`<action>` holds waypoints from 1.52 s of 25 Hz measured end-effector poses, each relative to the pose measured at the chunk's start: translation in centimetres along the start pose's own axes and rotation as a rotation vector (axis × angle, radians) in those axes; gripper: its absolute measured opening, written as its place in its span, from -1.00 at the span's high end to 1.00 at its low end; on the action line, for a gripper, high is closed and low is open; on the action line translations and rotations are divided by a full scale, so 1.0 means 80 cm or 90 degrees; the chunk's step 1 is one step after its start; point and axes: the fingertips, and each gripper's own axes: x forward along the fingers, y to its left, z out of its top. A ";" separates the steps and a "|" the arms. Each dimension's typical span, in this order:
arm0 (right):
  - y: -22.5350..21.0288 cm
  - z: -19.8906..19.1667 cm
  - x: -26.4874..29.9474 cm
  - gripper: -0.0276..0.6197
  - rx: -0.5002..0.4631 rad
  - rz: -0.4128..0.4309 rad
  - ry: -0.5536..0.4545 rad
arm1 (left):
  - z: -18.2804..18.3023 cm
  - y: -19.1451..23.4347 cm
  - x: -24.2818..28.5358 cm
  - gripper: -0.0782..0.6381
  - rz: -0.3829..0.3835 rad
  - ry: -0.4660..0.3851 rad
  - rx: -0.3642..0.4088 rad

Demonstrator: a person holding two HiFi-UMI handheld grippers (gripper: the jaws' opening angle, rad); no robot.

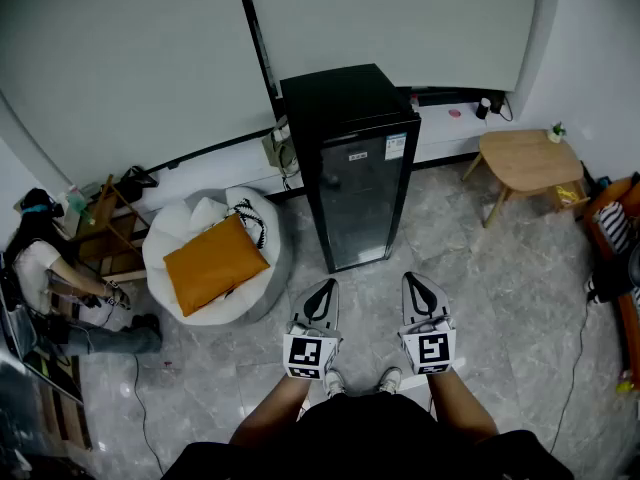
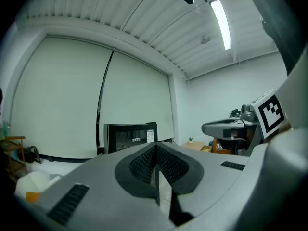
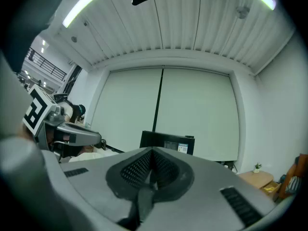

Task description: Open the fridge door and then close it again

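A tall black fridge (image 1: 355,168) with a dark glass door stands closed against the far wall; it also shows small in the left gripper view (image 2: 130,136) and the right gripper view (image 3: 167,142). Both grippers are held level, side by side, a good step short of the door. My left gripper (image 1: 322,286) (image 2: 156,150) is shut, jaws meeting with nothing between them. My right gripper (image 1: 419,280) (image 3: 151,153) is shut and empty too.
A white beanbag (image 1: 205,253) with an orange cushion (image 1: 213,263) lies left of the fridge. A low wooden table (image 1: 528,163) stands at the right. A person (image 1: 50,288) sits at the far left beside a wooden rack (image 1: 100,233). Grey marble floor lies ahead.
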 end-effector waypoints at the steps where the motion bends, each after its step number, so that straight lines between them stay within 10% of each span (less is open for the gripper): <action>1: -0.003 -0.001 0.000 0.86 0.001 0.003 0.002 | -0.003 -0.001 0.001 0.73 0.001 0.003 -0.002; 38: -0.110 -0.041 0.011 0.86 0.043 0.075 -0.015 | -0.031 -0.041 0.066 0.73 0.106 0.053 0.003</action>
